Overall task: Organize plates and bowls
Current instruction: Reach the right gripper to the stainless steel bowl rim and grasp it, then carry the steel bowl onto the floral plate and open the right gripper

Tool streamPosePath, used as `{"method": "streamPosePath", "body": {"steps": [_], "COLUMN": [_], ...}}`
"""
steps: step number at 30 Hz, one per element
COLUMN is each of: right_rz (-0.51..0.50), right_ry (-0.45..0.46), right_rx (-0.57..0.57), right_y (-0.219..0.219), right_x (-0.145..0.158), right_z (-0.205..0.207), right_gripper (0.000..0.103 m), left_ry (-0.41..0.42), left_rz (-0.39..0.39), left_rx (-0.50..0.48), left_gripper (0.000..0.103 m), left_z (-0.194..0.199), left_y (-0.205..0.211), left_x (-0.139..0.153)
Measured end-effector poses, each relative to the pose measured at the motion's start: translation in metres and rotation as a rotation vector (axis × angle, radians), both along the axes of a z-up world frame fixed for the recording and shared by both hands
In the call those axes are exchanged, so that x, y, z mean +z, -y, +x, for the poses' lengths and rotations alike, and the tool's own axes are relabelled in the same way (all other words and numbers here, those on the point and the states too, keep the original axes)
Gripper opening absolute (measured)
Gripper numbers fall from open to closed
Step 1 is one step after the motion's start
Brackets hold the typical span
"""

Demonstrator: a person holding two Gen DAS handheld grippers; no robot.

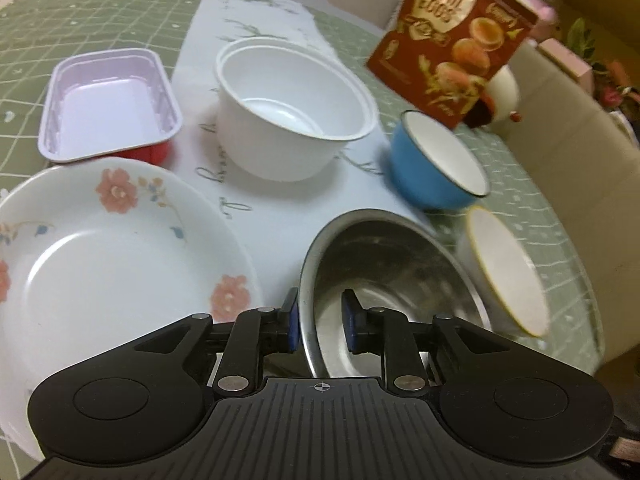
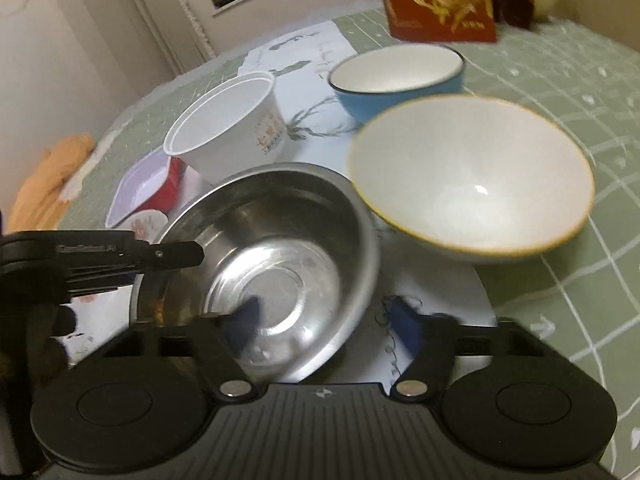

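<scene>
Closest to you, your left hand-held gripper (image 1: 319,322) straddles the near rim of the stainless steel bowl (image 1: 384,264), one pad outside and one inside, with a gap on the inner side, so not yet clamped. Close squarely on the rim before lifting, or the steel will likely slip. Your right hand-held gripper (image 2: 326,324) stands apart around the same bowl's opposite edge, gripping nothing. Just beyond sit the yellow-rimmed white bowl (image 2: 472,178) and floral plate (image 1: 104,248); farther along the desk (image 1: 100,12), the blue bowl (image 1: 436,166) and white plastic tub (image 1: 288,112).
</scene>
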State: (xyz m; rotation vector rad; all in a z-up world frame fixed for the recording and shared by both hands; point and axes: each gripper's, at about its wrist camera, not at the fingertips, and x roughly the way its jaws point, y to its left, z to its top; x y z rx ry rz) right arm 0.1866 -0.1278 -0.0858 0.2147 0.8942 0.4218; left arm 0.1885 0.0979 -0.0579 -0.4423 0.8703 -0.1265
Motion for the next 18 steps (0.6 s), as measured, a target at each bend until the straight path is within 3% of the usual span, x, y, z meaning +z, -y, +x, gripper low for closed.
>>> {"method": "streamPosePath", "body": {"steps": [6, 13, 18], "right_rz": [-0.062, -0.105, -0.089], "right_ry": [0.05, 0.213, 0.189], "right_rx": [0.011, 0.083, 0.168], "right_y": [-0.015, -0.046, -0.084], "right_x": [0.018, 0.058, 0.059], "right_z": [-0.008, -0.034, -0.027], "right_gripper": [0.052, 0.052, 0.052], "left_ry": [0.041, 0.151, 0.151], "left_rz": [0.011, 0.012, 0.061], "left_rx": [-0.001, 0.084, 0.162], "left_gripper": [0.023, 0.024, 0.024], "left_z": [-0.022, -0.053, -0.071], "left_y": [-0.006, -0.035, -0.07], "left_x": [0.016, 0.045, 0.043]}}
